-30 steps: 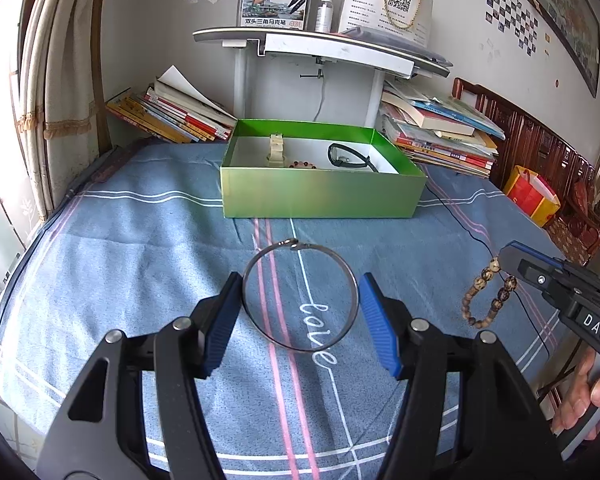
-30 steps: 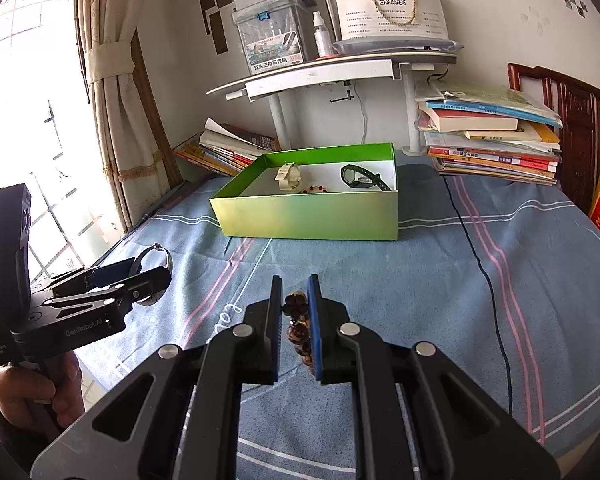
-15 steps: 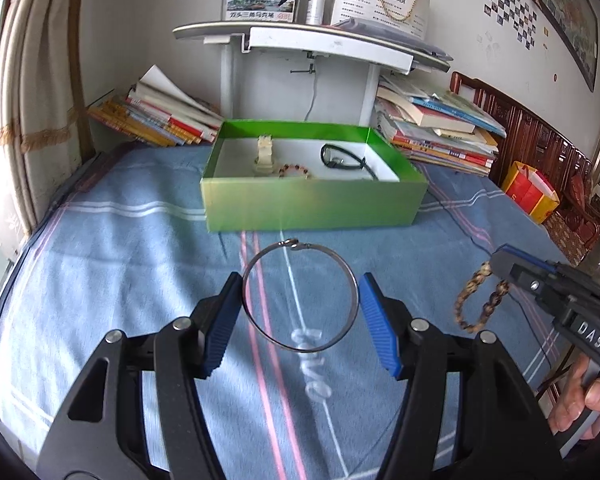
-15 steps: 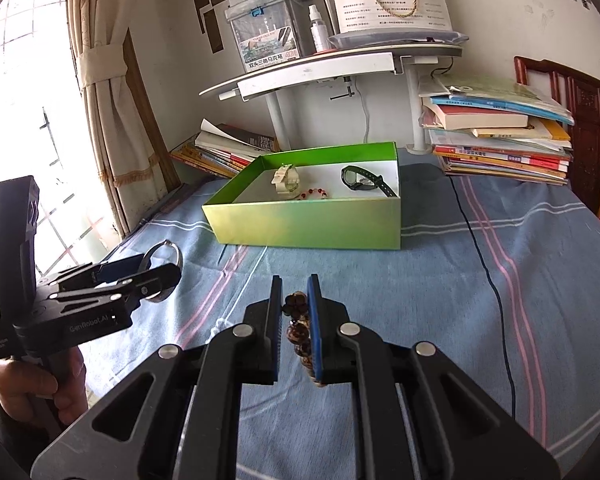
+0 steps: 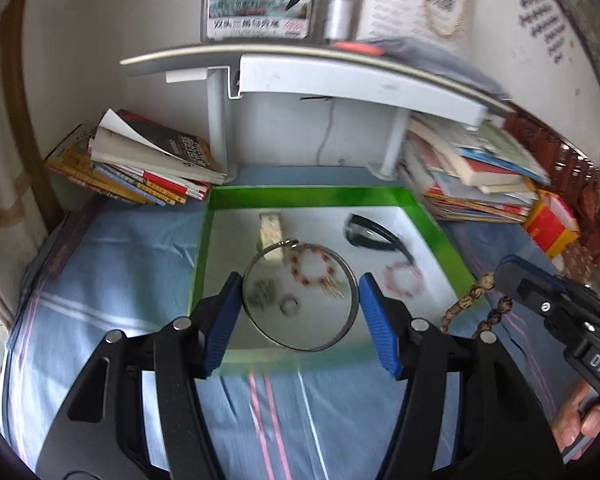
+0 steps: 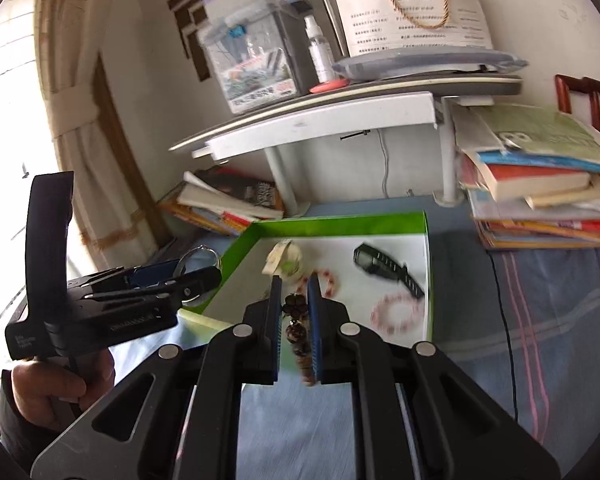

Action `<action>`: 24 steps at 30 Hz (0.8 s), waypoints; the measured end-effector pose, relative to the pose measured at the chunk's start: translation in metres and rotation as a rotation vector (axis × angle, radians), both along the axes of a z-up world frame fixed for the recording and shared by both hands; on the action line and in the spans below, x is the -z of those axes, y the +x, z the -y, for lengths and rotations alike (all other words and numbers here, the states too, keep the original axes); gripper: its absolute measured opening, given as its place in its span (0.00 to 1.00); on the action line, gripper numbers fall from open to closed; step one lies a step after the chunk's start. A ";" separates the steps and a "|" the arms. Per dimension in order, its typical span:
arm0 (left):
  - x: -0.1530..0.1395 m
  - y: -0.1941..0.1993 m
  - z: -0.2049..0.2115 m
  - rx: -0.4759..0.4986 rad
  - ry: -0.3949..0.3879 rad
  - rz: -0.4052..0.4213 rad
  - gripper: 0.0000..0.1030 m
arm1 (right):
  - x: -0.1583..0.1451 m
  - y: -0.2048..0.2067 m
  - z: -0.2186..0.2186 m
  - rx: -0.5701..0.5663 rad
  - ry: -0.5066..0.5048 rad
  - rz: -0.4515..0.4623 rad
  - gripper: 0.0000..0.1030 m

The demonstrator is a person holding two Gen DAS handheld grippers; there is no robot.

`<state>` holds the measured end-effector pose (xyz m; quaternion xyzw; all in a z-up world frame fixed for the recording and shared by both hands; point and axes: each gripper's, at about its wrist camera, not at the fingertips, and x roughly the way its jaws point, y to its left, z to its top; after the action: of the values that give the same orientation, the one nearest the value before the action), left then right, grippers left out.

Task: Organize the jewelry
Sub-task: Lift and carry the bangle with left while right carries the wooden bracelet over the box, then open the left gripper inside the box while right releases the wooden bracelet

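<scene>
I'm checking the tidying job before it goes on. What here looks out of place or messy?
Nothing looks damaged or spilled. The book stack left of the green box leans untidily, with one cover splayed open. Inside the box, the jewelry lies loose and scattered, and the black watch sits at an angle.

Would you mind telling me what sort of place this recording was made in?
Probably a room in a home: stacked books, a tied-back curtain at a bright window, and a dark wooden chair by the wall.
</scene>
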<state>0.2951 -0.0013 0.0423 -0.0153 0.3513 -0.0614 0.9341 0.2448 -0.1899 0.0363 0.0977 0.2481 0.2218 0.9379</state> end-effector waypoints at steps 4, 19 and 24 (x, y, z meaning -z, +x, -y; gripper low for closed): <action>0.014 0.044 -0.003 -0.027 0.000 -0.044 0.58 | 0.007 0.045 -0.007 0.034 -0.020 -0.023 0.12; -0.006 -0.007 -0.002 -0.067 0.075 0.117 0.96 | -0.001 -0.007 0.018 0.178 0.043 0.082 0.89; -0.012 -0.070 -0.005 -0.060 0.044 0.158 0.96 | -0.005 -0.063 0.023 0.198 0.011 0.111 0.97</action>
<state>0.2247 0.0033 0.0542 -0.0002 0.2769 -0.0265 0.9605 0.1817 -0.2125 0.0410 0.1142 0.1837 0.1346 0.9670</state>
